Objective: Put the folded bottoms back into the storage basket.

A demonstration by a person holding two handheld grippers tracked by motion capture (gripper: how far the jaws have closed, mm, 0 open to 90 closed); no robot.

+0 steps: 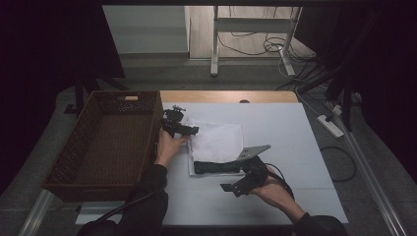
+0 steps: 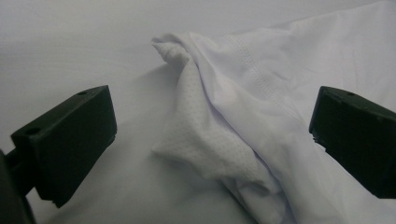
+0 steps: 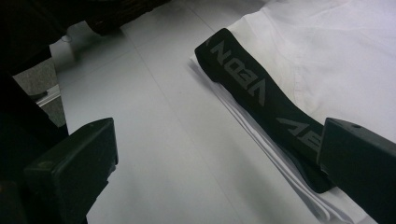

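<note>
A white garment lies partly folded on the white table, its black lettered waistband along the near edge. In the left gripper view a bunched corner of perforated white fabric sits between the wide-apart jaws, untouched. My left gripper stands open at the garment's far left corner. My right gripper is open by the near right end of the waistband, one jaw over the band's end, the other over bare table.
A brown wicker basket stands at the left, hanging over the table's edge. The white table top stretches right of the garment. Behind it are a wooden strip, a desk frame and floor cables; a power strip lies right.
</note>
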